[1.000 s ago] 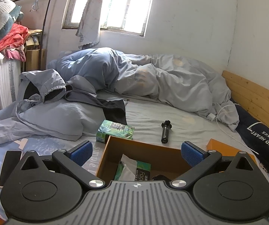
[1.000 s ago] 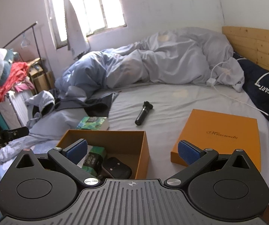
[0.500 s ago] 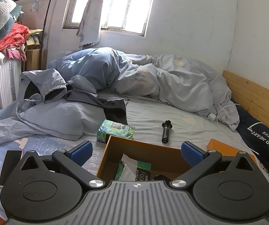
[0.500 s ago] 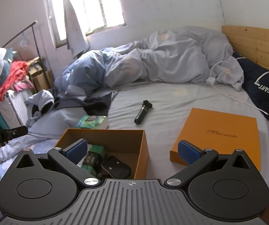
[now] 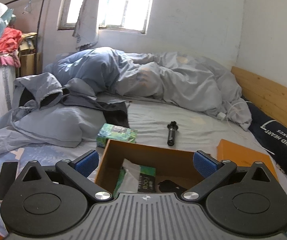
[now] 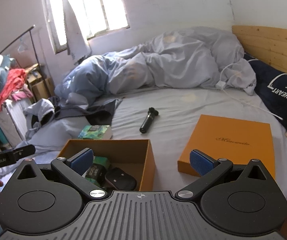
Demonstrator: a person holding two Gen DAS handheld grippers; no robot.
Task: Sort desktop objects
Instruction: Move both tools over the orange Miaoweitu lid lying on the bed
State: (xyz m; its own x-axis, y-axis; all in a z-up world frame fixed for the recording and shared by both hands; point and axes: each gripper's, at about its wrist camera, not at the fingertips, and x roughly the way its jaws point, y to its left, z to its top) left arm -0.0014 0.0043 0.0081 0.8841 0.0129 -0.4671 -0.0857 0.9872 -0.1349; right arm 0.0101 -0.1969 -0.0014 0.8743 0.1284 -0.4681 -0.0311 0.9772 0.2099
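An open orange box [image 5: 151,156] [image 6: 123,150] sits on the bed. In it lie a green tissue pack [image 5: 137,178] [image 6: 97,170] and a black mouse [image 6: 121,180]. Beyond it lie a green patterned box [image 5: 116,133] [image 6: 95,132] and a black flashlight [image 5: 172,133] [image 6: 148,120]. The orange lid [image 6: 229,142] [image 5: 241,158] lies flat to the right. My left gripper [image 5: 145,164] is open and empty over the box. My right gripper [image 6: 141,160] is open and empty above the box's right wall.
A crumpled grey-blue duvet [image 5: 163,80] and a jacket [image 5: 43,92] cover the far and left bed. A phone [image 5: 5,176] lies at the left edge. A navy pillow [image 6: 283,96], a white charger cable [image 6: 233,88] and a wooden headboard [image 6: 273,46] are at the right.
Both views have shifted only slightly. Both grippers stay open and empty, and no object has moved.
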